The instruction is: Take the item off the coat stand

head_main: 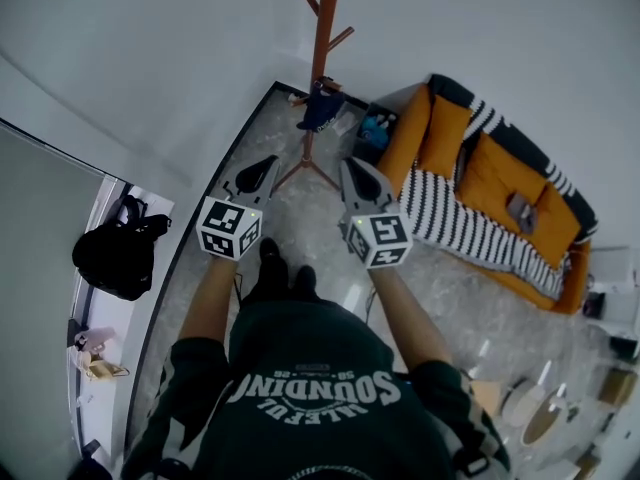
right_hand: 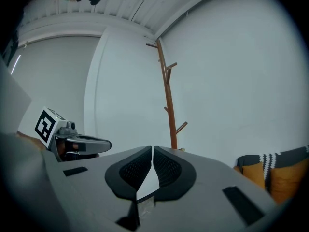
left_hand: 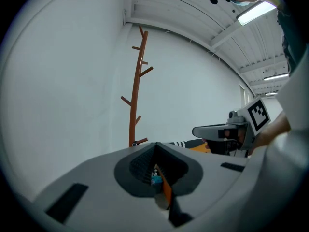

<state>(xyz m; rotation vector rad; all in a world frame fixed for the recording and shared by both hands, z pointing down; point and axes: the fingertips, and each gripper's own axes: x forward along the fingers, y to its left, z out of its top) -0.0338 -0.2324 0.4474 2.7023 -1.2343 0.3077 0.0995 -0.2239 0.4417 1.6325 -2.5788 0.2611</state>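
From the left gripper [head_main: 266, 164] and right gripper [head_main: 352, 165], the bare floor [head_main: 300, 196] lies open toward 12 o'clock as far as the coat stand [head_main: 325, 18], whose splayed feet and low-hanging dark item [head_main: 320, 108] are the first things in the way. From 1 to 3 o'clock the orange sofa [head_main: 480, 168] and its striped blanket [head_main: 450, 218] close that side, with a blue thing [head_main: 375, 131] just beside the sofa's end. At 9 o'clock a black bag [head_main: 118, 253] sits on a white ledge [head_main: 98, 318]. Higher up, short pegs [right_hand: 181, 127] jut from the trunk, with open air around them.
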